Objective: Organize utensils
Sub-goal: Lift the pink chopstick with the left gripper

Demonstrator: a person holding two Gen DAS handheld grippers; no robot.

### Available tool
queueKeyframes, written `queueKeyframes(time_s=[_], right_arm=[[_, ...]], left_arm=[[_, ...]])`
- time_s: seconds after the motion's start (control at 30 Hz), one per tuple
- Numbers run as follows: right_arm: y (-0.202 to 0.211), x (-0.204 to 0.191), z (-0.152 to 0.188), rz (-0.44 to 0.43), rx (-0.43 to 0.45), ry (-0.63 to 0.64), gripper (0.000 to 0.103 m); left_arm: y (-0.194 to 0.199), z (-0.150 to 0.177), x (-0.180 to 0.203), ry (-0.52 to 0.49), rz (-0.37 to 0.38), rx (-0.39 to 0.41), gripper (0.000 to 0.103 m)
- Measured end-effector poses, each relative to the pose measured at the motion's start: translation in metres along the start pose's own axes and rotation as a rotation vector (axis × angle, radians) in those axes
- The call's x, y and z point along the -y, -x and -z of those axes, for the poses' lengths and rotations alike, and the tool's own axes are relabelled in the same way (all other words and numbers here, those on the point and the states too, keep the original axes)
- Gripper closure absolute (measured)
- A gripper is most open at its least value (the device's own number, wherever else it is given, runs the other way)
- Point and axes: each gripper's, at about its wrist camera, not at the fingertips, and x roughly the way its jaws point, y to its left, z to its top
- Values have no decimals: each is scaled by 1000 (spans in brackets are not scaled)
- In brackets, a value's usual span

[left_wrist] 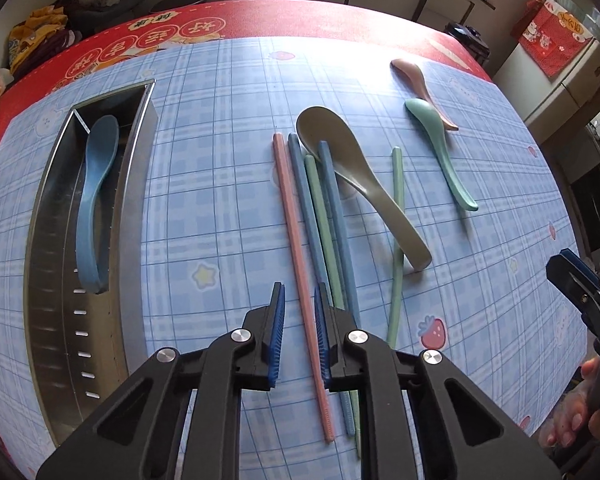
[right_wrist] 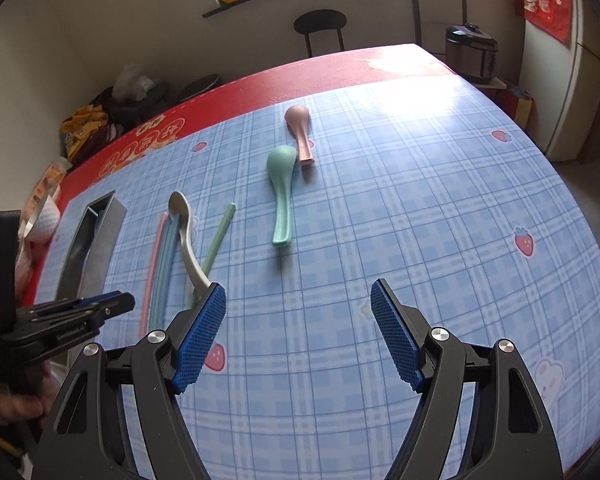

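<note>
A steel utensil tray point(left_wrist: 52, 264) lies at the left with a blue spoon point(left_wrist: 94, 196) in it. Pink point(left_wrist: 296, 240), blue point(left_wrist: 306, 204) and green chopsticks point(left_wrist: 320, 216) lie side by side mid-table, with a grey spoon point(left_wrist: 360, 184) across some. A teal spoon point(left_wrist: 440, 148) and a pink spoon point(left_wrist: 418, 84) lie farther right. My left gripper point(left_wrist: 300, 300) straddles the pink chopstick, jaws narrowly apart, not clamped. My right gripper point(right_wrist: 298, 300) is wide open and empty above the cloth, near the grey spoon's handle point(right_wrist: 198, 272).
The table has a blue plaid cloth point(right_wrist: 420, 200) over a red one. The tray also shows in the right wrist view point(right_wrist: 88, 248). Chairs, a rice cooker point(right_wrist: 470, 52) and clutter stand beyond the far edge. A white bowl point(right_wrist: 44, 216) sits at the left edge.
</note>
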Motion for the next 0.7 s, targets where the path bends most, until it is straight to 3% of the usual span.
queueKeyframes(time_s=[0.7], right_arm=[[-5,15,3,13,-19,-45,30]], left_arm=[[-20,-11,8,-46,-47,-25,91]])
